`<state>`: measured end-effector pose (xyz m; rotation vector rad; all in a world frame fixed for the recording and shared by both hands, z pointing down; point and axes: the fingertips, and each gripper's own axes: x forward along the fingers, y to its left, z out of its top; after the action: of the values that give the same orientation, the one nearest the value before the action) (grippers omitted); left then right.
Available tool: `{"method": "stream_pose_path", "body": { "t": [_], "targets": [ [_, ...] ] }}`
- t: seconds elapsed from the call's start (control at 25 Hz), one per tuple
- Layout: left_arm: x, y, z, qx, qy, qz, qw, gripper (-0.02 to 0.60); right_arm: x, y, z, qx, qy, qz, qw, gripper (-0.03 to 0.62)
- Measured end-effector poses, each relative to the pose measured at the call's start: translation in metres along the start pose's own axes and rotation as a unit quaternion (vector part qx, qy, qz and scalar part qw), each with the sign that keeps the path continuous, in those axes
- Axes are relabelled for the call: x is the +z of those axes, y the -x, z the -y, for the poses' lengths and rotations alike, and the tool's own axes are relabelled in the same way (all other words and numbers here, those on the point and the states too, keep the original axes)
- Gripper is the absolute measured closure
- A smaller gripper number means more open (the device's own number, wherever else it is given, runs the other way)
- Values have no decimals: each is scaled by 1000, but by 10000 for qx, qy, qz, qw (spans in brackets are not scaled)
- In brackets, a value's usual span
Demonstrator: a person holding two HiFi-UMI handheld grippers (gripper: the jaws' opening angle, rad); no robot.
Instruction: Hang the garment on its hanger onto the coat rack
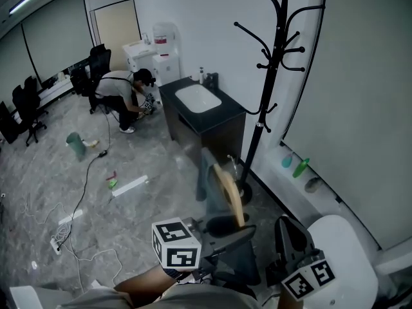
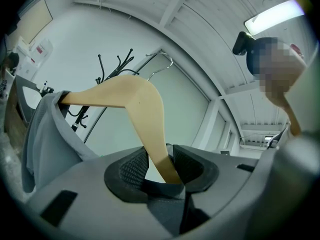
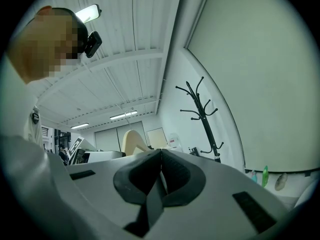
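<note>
A wooden hanger (image 1: 230, 192) carries a grey-blue garment (image 1: 207, 179) that droops from its far end. My left gripper (image 1: 226, 227) is shut on the hanger's near arm (image 2: 150, 129). In the left gripper view the garment (image 2: 45, 134) hangs at the left and the metal hook (image 2: 162, 64) points up. The black coat rack (image 1: 273, 76) stands ahead by the wall, apart from the hanger; it shows as well behind the hanger, coat rack (image 2: 112, 69). My right gripper (image 1: 293, 237) is at the lower right, its gripper (image 3: 160, 156) shut with nothing in it, and the rack (image 3: 202, 114) is ahead of it.
A black cabinet with a white sink (image 1: 199, 102) stands left of the rack's base. A person (image 1: 122, 92) crouches beyond it near a water dispenser (image 1: 164, 50). Cables (image 1: 77, 211) trail over the floor. Green bottles (image 1: 300, 167) stand on the wall ledge. A white rounded seat (image 1: 351, 250) is at lower right.
</note>
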<state>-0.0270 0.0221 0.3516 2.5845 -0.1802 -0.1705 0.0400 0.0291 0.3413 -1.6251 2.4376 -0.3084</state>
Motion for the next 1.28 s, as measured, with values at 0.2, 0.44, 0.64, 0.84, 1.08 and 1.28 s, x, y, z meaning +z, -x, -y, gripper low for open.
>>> {"method": "stream_pose_path", "body": {
  "t": [0.2, 0.44, 0.64, 0.84, 1.08, 1.28],
  "targets": [
    [21, -25, -39, 26, -101, -28, 9999, 425, 7, -26, 31, -116, -10, 51, 9999, 579],
    [50, -62, -93, 132, -42, 56, 9999, 424, 15, -68, 84, -62, -94, 122, 9999, 579],
    [78, -104, -136, 216, 48, 111, 9997, 422, 37, -114, 139, 83, -131, 159, 9998, 579],
    [105, -146, -174, 290, 52, 178, 9994, 421, 56, -152, 187, 245, -117, 123, 9996, 578],
    [134, -193, -217, 441, -36, 327, 9985, 422, 79, -186, 244, 391, -43, 105, 9992, 579],
    [156, -221, -254, 570, -72, 310, 9979, 422, 86, -211, 276, 438, -110, 54, 9990, 579]
  ]
}}
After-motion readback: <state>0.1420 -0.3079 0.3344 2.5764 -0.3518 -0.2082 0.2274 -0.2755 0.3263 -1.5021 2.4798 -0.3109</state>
